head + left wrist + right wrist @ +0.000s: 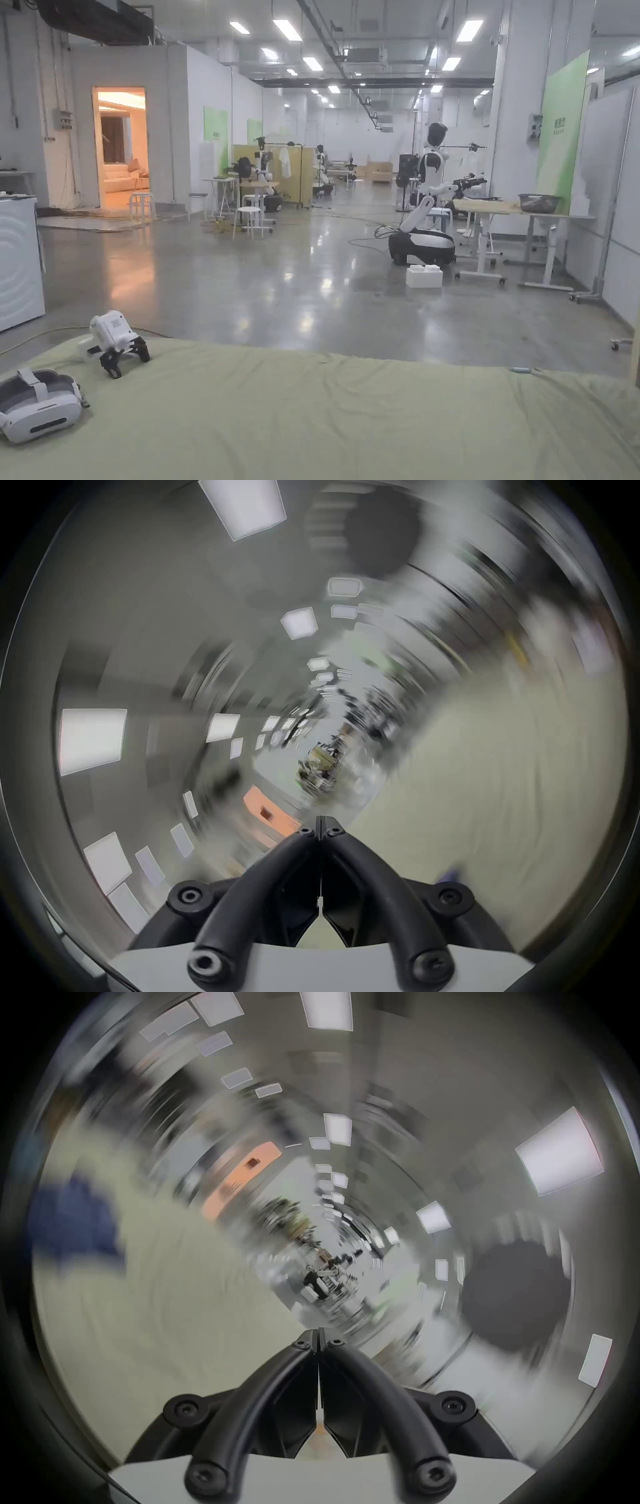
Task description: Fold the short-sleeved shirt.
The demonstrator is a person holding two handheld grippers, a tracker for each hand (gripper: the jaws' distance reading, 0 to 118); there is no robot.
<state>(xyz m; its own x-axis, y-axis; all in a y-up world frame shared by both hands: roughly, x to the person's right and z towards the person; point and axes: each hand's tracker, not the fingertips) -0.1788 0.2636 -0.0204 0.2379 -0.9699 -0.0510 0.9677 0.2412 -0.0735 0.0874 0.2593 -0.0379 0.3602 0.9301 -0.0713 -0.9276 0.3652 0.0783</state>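
A dark blue blur (74, 1222), which may be the shirt though it is too smeared to tell, lies on the pale green sheet (166, 1303) at the left of the right gripper view. The left gripper (321, 823) and the right gripper (318, 1335) each show their black jaws pressed together with nothing between them, both views streaked with blur. The head view offers a white headset (39, 405) and a spare white gripper device (116, 342) resting on the sheet, with a white robot (425, 212) across the shiny floor.

Left claw (320, 821) sitting with black jaws pressed together, nothing between them. Pale green sheet (502, 791) smearing across right side. Ceiling lights (92, 740) streaking through blurred hall.
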